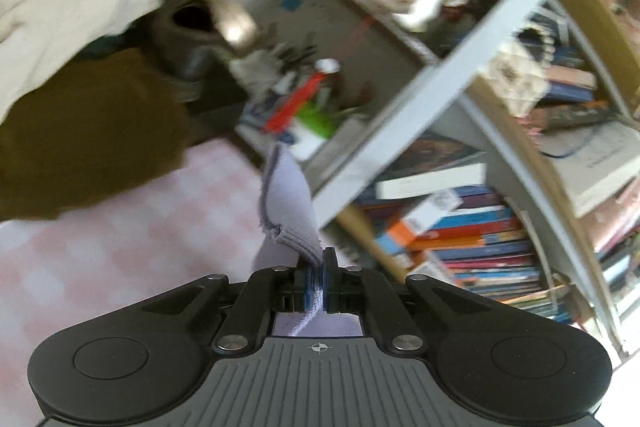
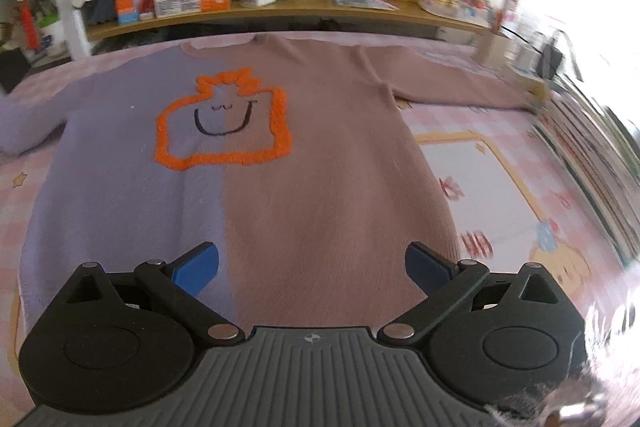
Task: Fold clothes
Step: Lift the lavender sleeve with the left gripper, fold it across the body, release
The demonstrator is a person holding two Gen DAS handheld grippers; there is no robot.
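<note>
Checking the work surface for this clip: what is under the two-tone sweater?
The sweater lies flat on a pink checked bedsheet with cartoon prints, which shows all around it. Whatever sits beneath the sweater's body is covered. The left gripper pinches a lilac cuff; the right gripper is open.

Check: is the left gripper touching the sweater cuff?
Touching. The left wrist view shows the left gripper with its jaws shut on the lilac ribbed sweater cuff, the fabric pinched between the blue pads.
</note>
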